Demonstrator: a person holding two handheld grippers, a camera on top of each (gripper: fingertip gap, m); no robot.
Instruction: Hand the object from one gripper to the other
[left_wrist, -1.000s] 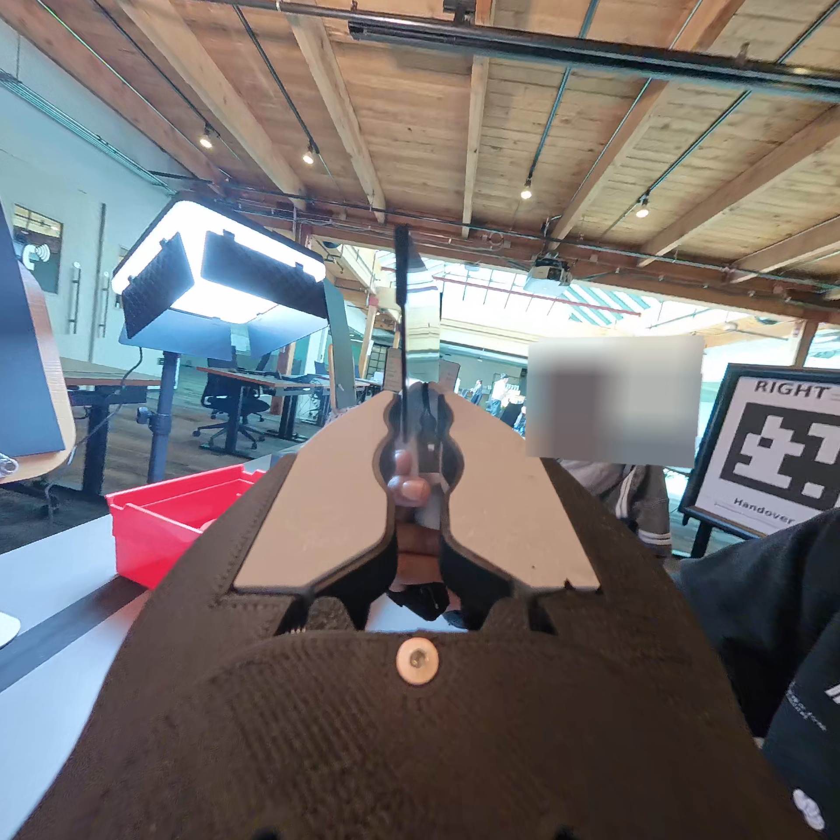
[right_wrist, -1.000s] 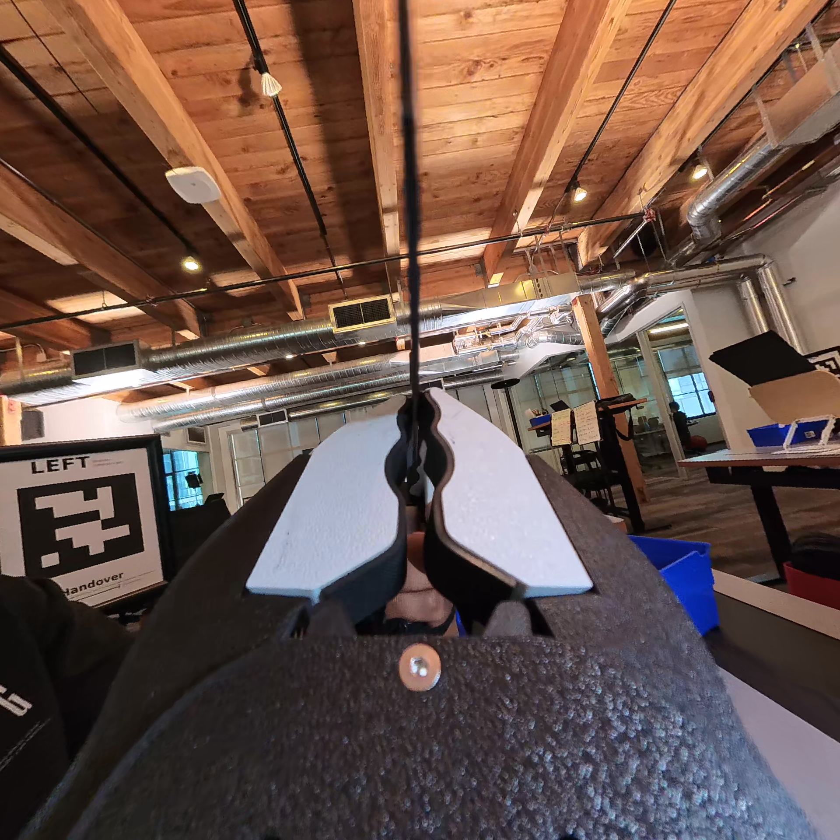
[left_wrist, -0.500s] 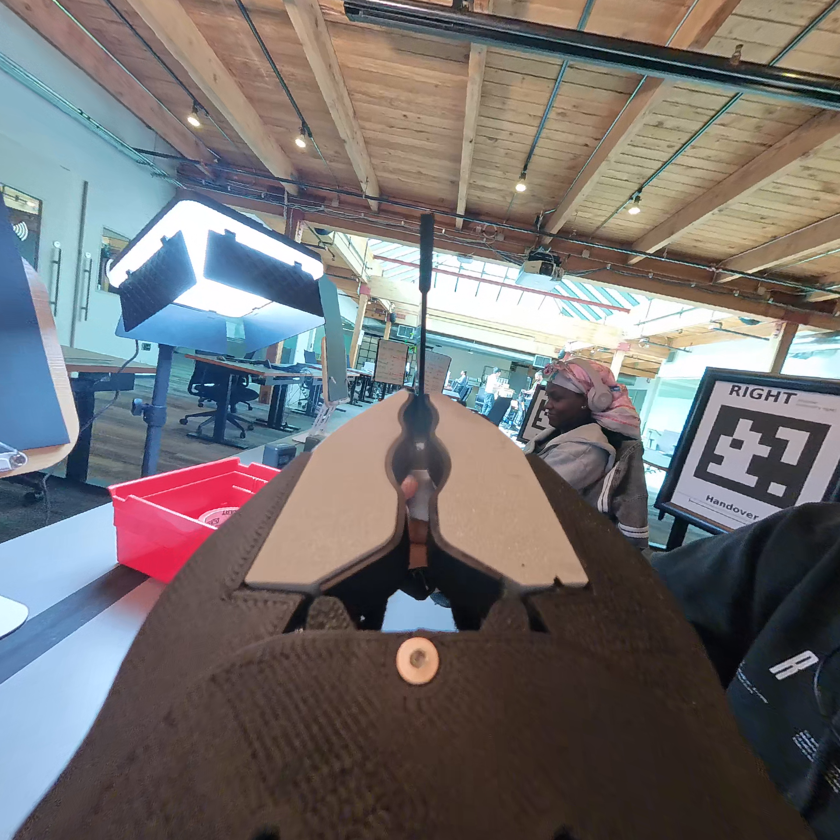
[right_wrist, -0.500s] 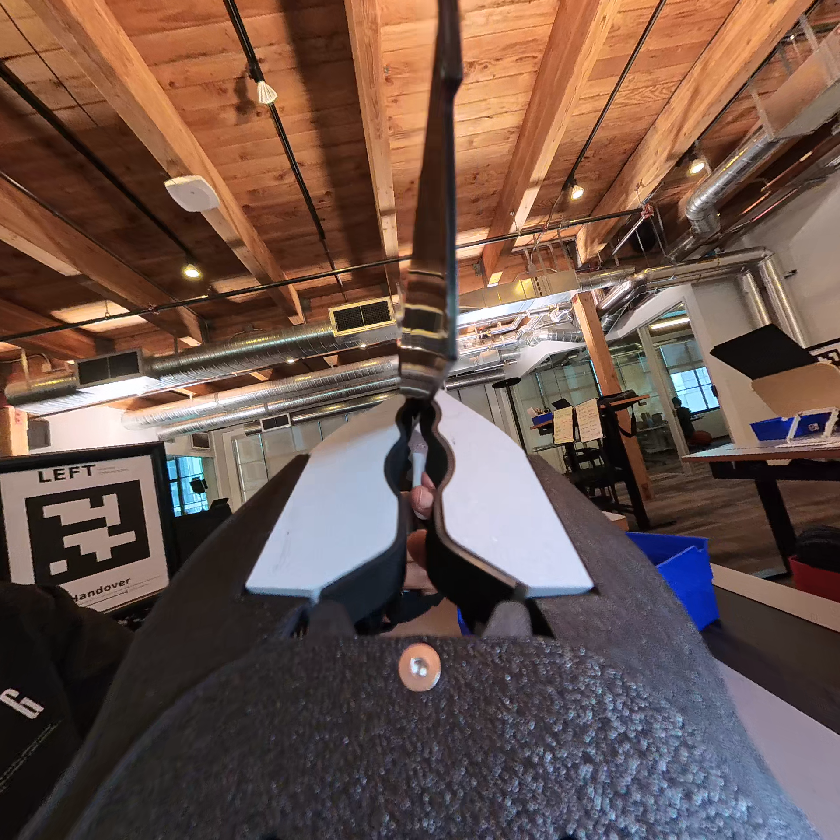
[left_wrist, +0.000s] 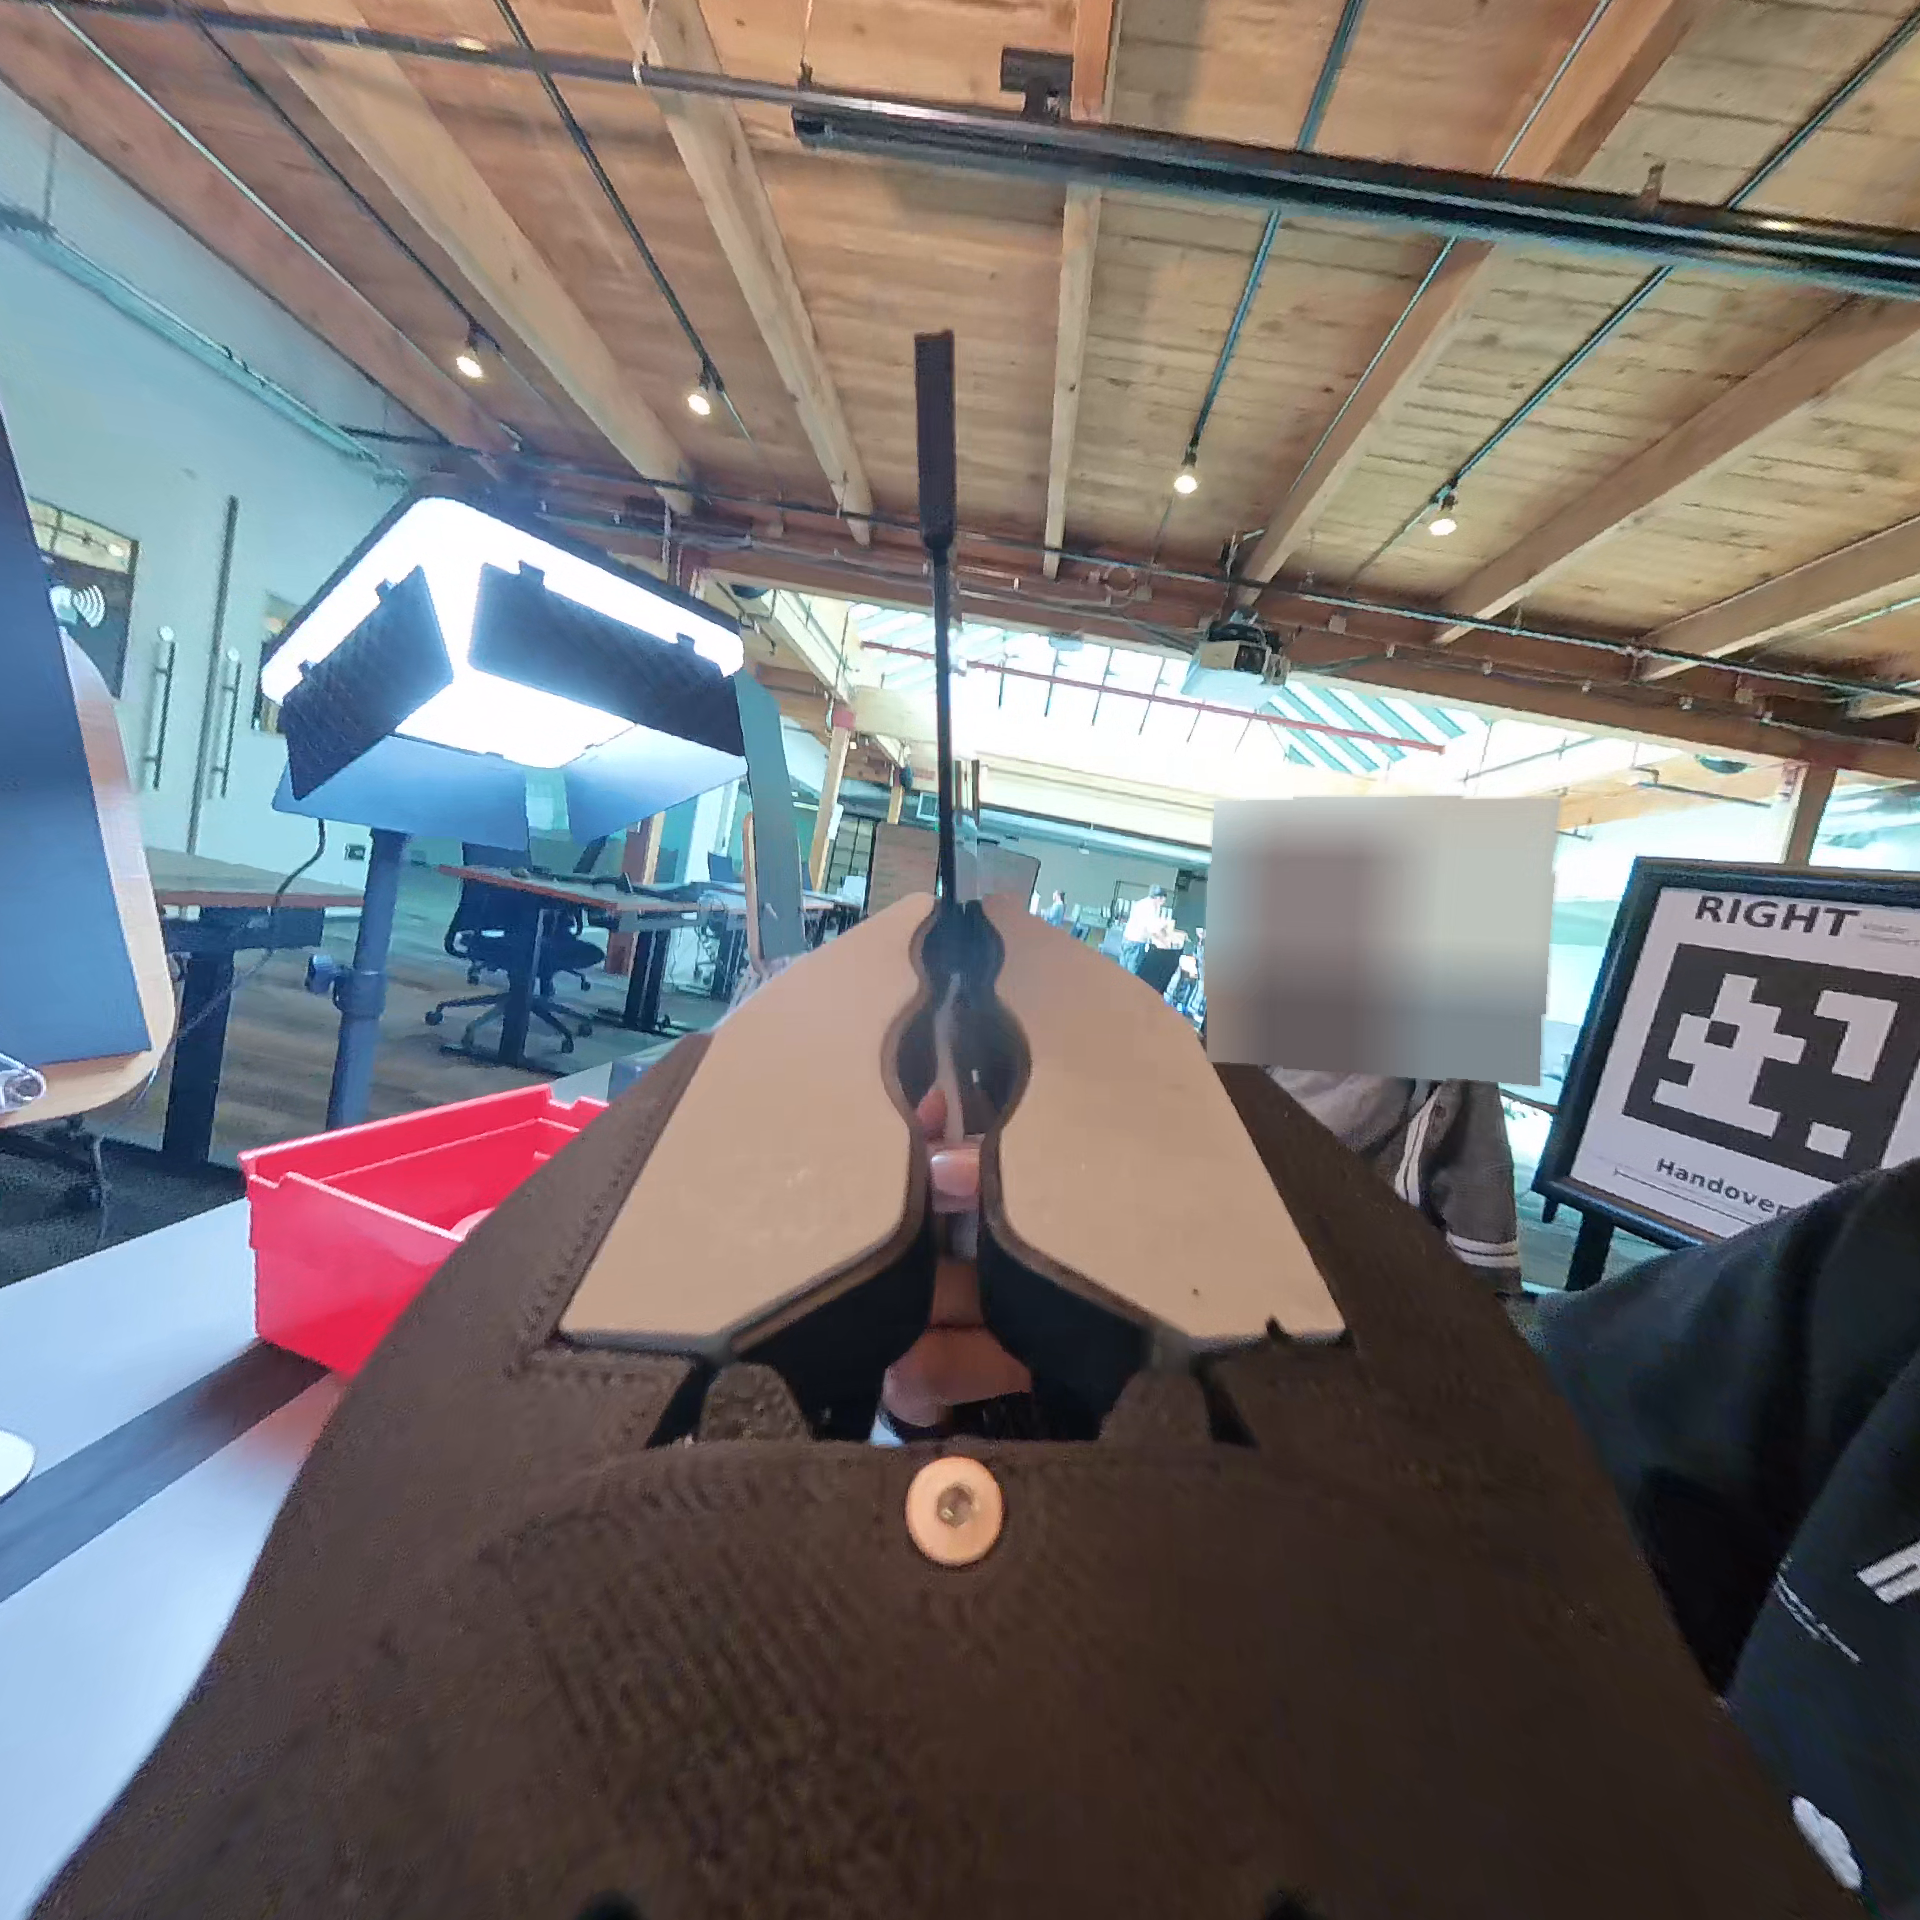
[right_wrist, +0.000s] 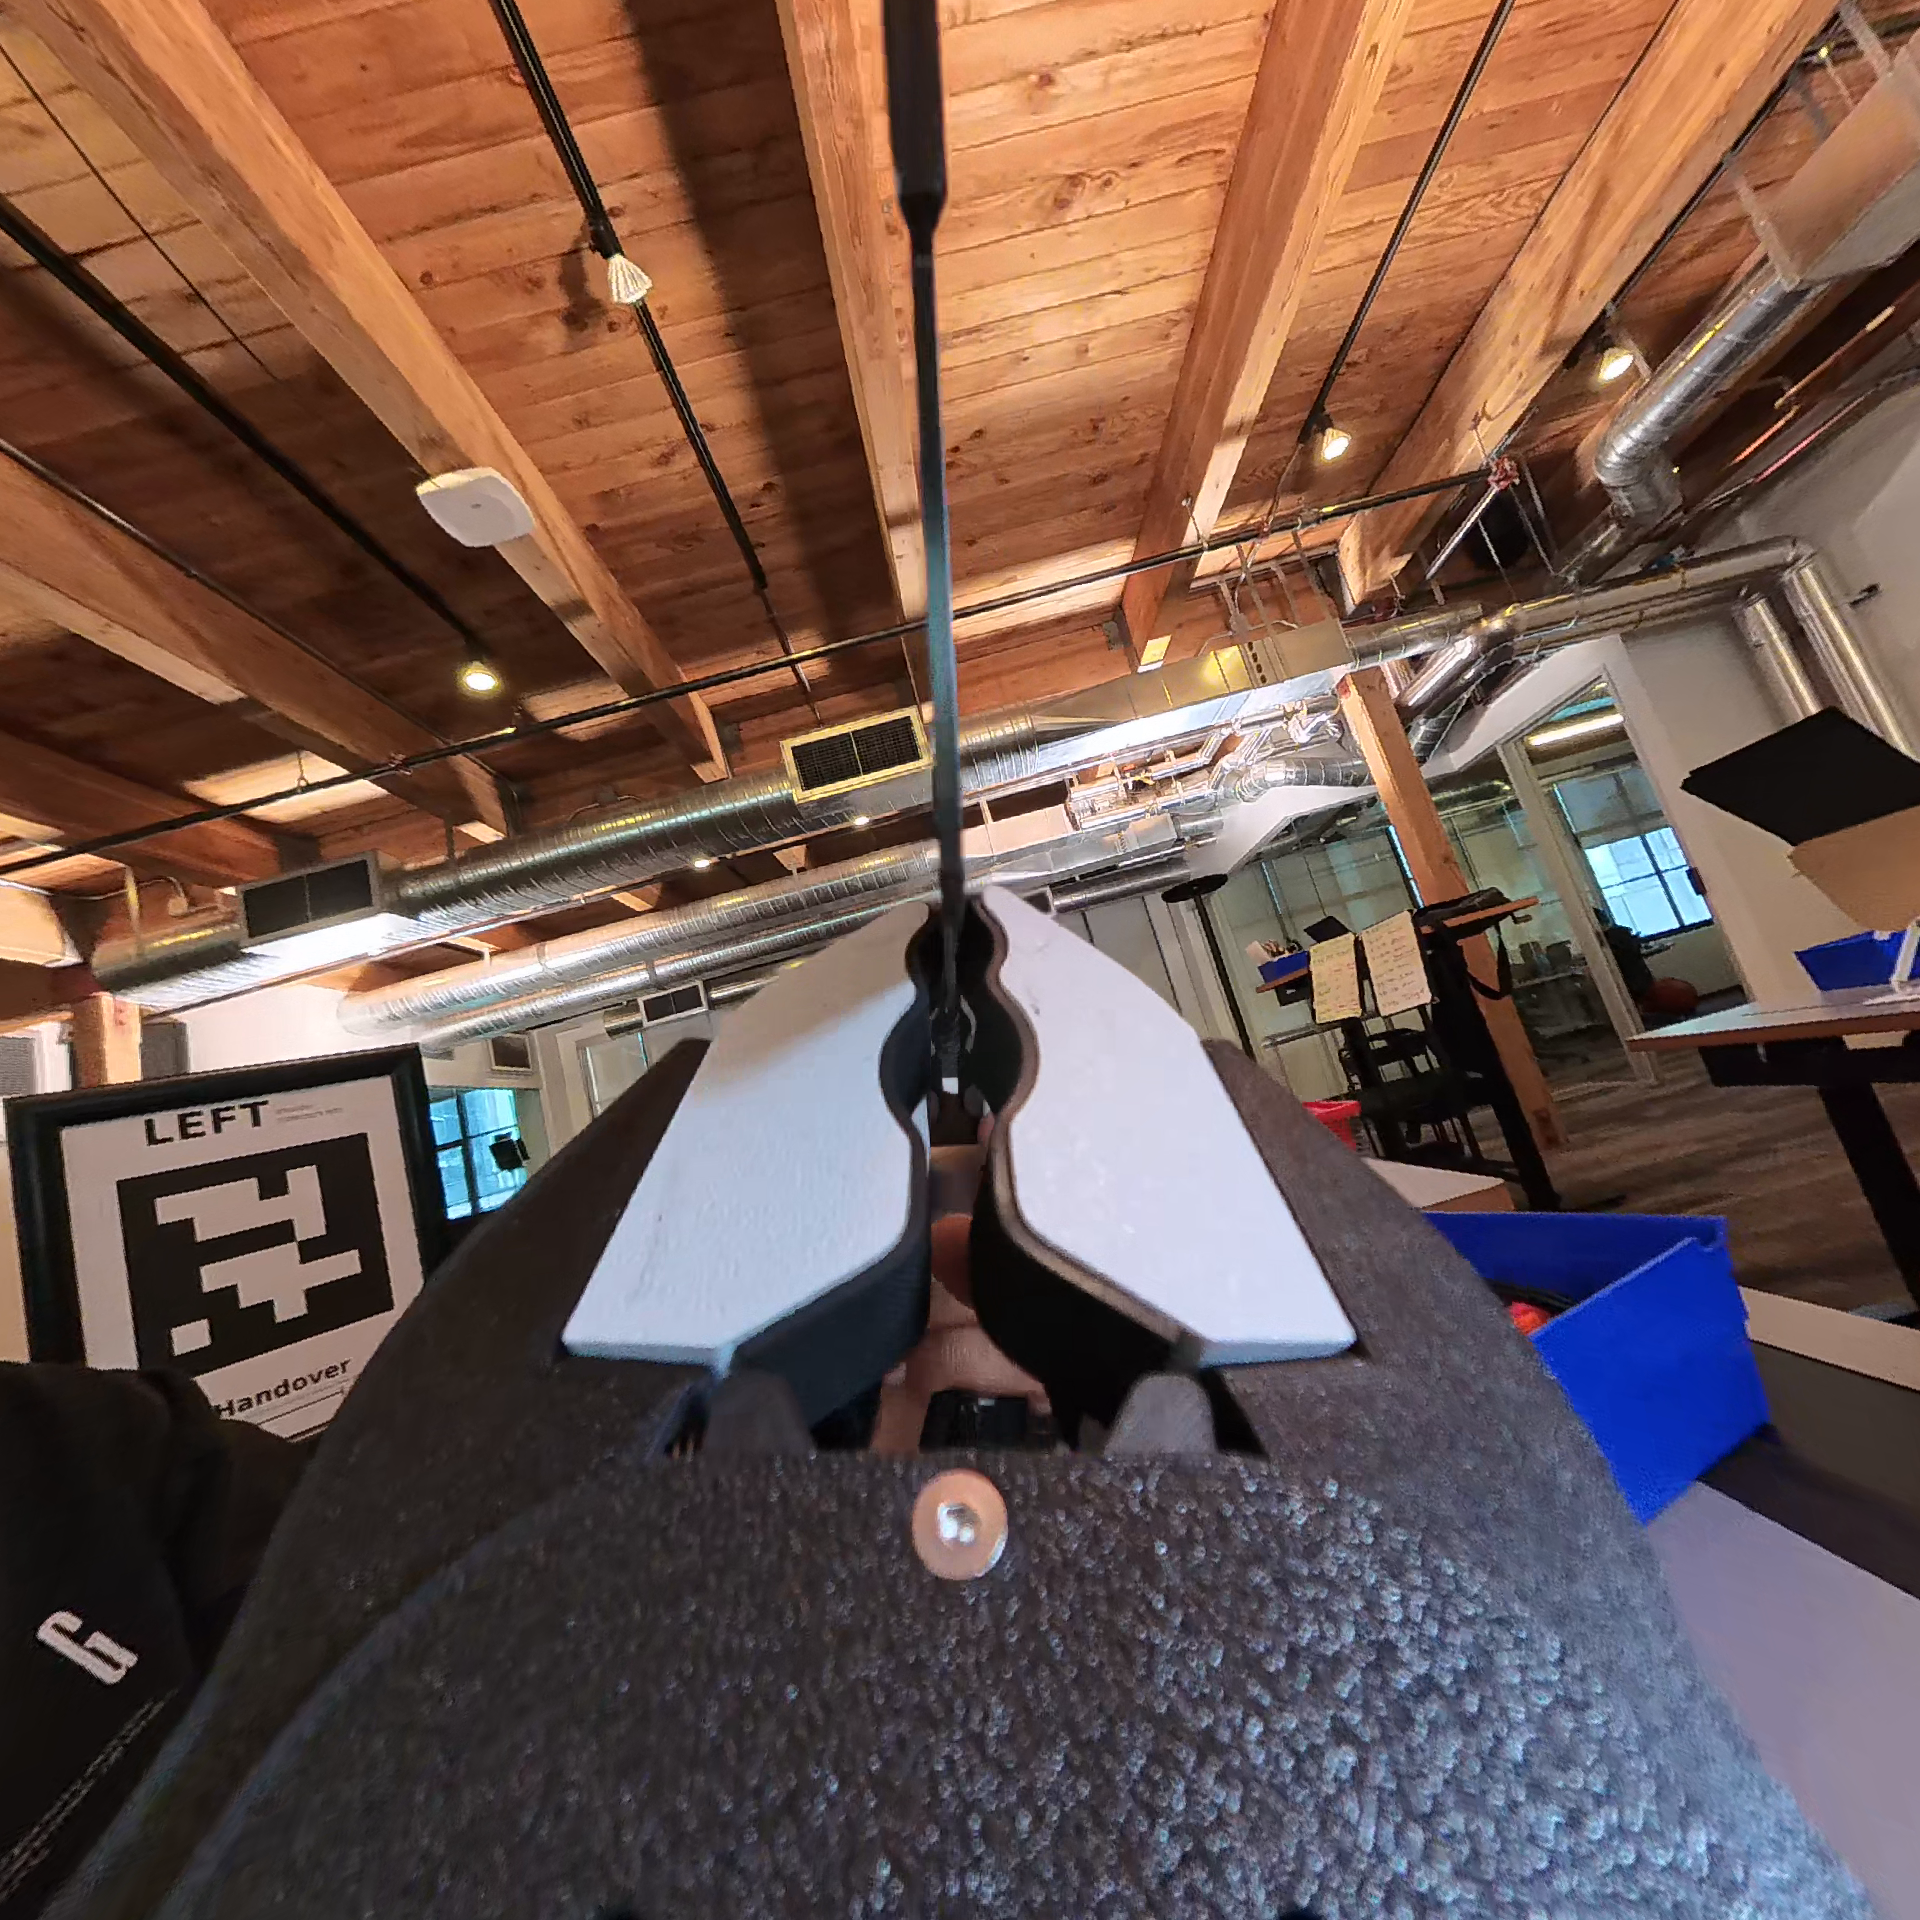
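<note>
Pinched in closed left tongs (left_wrist: 954, 920): rod (left_wrist: 935, 436), long axis straight out past tips. Same rod (right_wrist: 920, 156) clamped in closed right tongs (right_wrist: 956, 914). Cannot tell nearer side.

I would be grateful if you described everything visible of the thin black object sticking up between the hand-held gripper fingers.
The thin black object is a slim dark rod, seen edge-on, with a thicker black end on top. It stands nearly upright toward the wooden ceiling. Its lower end sits pinched at the fingertips of both the left hand-held gripper and the right hand-held gripper; its material is unclear.
</note>
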